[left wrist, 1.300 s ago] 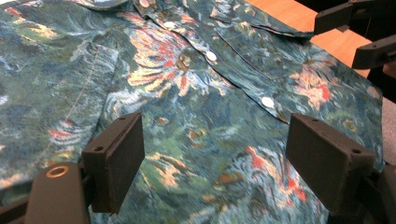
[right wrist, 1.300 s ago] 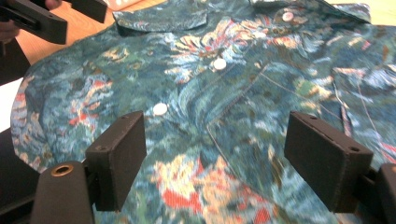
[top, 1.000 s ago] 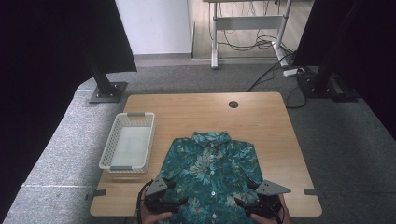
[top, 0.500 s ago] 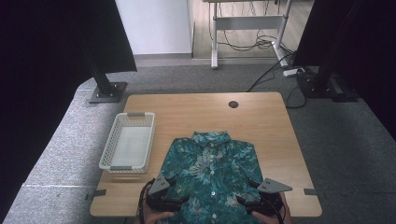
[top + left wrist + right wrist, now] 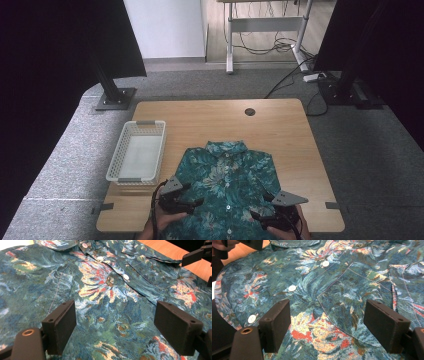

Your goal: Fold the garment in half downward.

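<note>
Two claws hover wide open over the lower part of the shirt (image 5: 227, 185), which lies flat and buttoned, front up, on the desk (image 5: 280, 130), directly under and ahead of both: the left claw (image 5: 192, 204) near its left hem, the right claw (image 5: 257, 216) near its right hem. This looks like the reach before a fold, so each claw next has to drop to the fabric's edge and pinch it cleanly.

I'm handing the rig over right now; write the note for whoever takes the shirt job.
Left claw: open, over the shirt's near left part, gripping nothing.
Right claw: open, over the near right part by the chest pocket, gripping nothing.
Floral shirt: flat on the table, buttoned, collar at the far end, sleeves tucked in.
White basket: left of the shirt, nothing in it.
Left: probably folding and putting it in the basket.
</note>
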